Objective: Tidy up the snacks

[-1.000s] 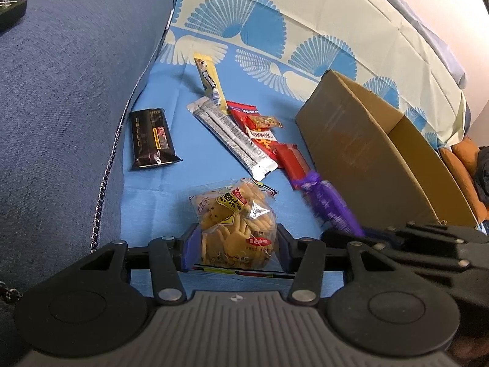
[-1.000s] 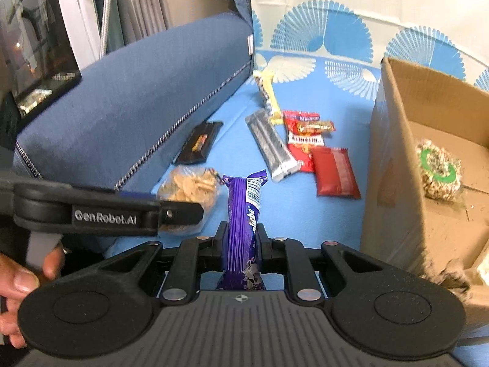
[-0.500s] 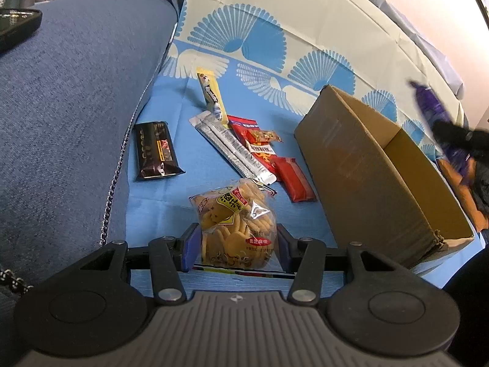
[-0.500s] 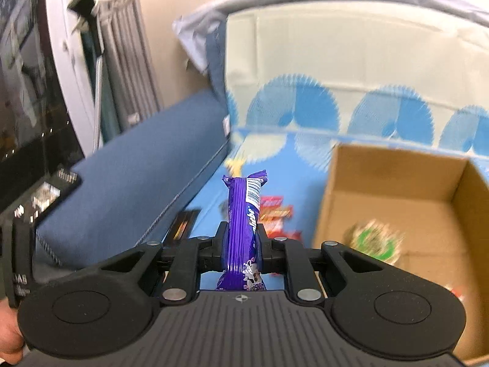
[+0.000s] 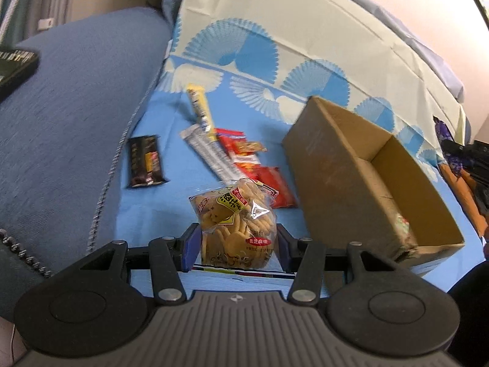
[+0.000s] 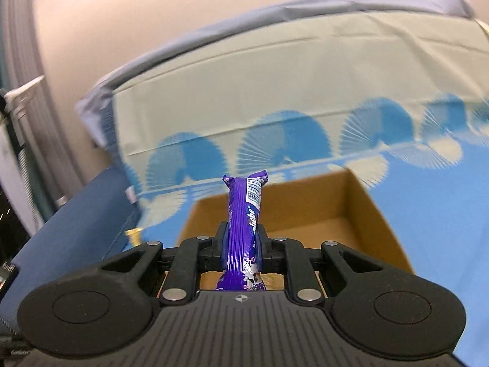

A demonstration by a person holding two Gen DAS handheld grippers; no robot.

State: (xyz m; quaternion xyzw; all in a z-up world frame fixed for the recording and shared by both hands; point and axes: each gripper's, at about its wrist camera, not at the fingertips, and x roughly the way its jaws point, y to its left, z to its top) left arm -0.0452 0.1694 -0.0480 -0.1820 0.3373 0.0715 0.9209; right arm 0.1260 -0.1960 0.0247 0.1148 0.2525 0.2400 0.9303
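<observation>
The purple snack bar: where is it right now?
In the right wrist view the purple snack bar stands clamped in the right gripper, over the near edge of the open cardboard box.

Cracker bag [image 5: 237, 223] sits up front between the left gripper's [image 5: 235, 244] fingers. Behind it lies a cluster of snack packets [image 5: 241, 159], with a dark bar [image 5: 145, 160] off to their left by the sofa cushion [image 5: 61, 116]. Cardboard box [image 5: 333, 165] stands to the right. The right gripper [image 6: 241, 244] holds a wrapped bar [image 6: 244, 214] upright before the box.
</observation>
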